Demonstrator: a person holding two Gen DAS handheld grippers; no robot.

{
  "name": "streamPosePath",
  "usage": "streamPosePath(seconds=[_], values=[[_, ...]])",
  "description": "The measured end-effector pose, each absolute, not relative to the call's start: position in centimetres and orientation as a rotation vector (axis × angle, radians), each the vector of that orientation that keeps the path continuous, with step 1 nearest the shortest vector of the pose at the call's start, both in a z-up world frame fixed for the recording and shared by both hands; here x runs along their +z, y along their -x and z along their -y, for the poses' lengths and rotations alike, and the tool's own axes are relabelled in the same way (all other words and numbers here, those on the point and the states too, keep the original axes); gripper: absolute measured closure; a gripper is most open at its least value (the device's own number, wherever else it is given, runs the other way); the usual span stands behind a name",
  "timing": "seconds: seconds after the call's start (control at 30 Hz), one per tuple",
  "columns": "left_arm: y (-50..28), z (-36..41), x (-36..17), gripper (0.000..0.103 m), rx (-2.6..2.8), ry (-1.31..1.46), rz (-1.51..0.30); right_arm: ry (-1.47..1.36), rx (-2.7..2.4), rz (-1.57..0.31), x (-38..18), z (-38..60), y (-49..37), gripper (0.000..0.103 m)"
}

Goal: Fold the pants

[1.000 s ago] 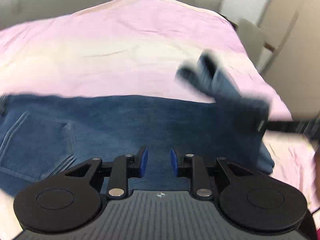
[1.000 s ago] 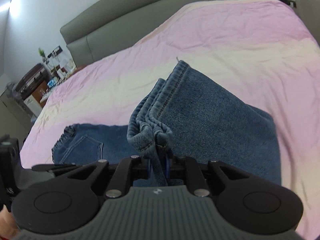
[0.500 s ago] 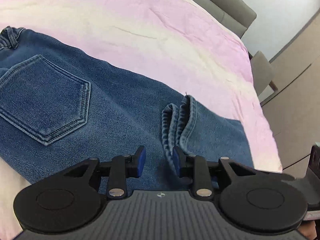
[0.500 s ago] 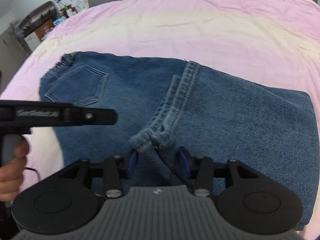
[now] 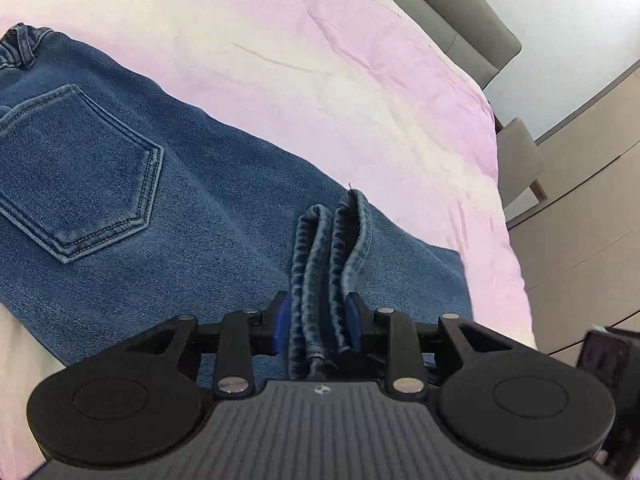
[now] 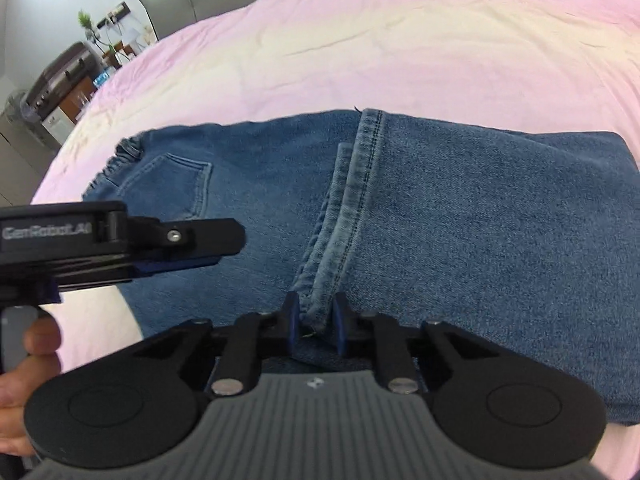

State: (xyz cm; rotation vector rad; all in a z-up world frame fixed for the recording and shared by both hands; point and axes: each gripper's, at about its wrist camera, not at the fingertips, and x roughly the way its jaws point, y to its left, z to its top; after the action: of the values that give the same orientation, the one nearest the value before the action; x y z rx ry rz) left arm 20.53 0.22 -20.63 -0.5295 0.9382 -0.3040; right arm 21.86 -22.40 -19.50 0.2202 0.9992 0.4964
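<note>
Left wrist view. The left gripper (image 5: 318, 322) points down at the bed, and the stacked leg hems (image 5: 330, 248) run up from between its jaws toward 12 o'clock. The blue pads (image 5: 282, 320) stand on either side of the bunched denim. Whether they press on it cannot be told from here; a thin gap seems to remain at the left pad. Judged purpose: the hems are kept gathered so that the folded-over legs stay aligned while they are laid down. The pants (image 5: 168, 232) lie flat on the pink bedsheet (image 5: 320, 60), filling the frame from 9 o'clock to 4 o'clock. They are mid-blue denim with paler wear along the hem edges. A back pocket (image 5: 76, 176) with double stitching faces up at 9 o'clock. The gathered waistband (image 5: 20, 46) sits at 10 o'clock.

Right wrist view. The right gripper (image 6: 314, 326) is closing, and the near end of the hems (image 6: 320, 308) sits between its jaws, which look snug against the cloth. The hem band runs from there up to 12 o'clock, across the middle of the garment. The legs have been folded over toward the seat. The folded edge lies at 3 o'clock and the pocket at 9 o'clock. The left gripper enters from 9 o'clock and hangs over the seat area, carried by a hand (image 6: 24, 356) at 8 o'clock. The fold appears about half done: one more fold, and some smoothing, would be needed.
</note>
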Motion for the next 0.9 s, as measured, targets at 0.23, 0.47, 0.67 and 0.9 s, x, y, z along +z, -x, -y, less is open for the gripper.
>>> streamPosePath(seconds=[0.23,0.47,0.67,0.9], values=[[-21.8,1.6,-21.6,0.044,-0.346,0.554,-0.993,-0.211,0.555,-0.991,-18.1,22.3,-20.4,0.09],[-23.9,3.1,-26.0,0.043,-0.28,0.469,-1.129,-0.207,0.576,-1.051,-22.3,21.3,-20.9,0.09],[-23.9,6.5,-25.9,0.069,-0.273,0.279,-1.087,-0.194,0.597,-1.04,-22.4,21.3,-21.2,0.087],[-24.4,6.7,-26.0,0.074,-0.259,0.275,-1.126,-0.071,0.615,-1.001,-20.0,25.3,-20.8,0.078]])
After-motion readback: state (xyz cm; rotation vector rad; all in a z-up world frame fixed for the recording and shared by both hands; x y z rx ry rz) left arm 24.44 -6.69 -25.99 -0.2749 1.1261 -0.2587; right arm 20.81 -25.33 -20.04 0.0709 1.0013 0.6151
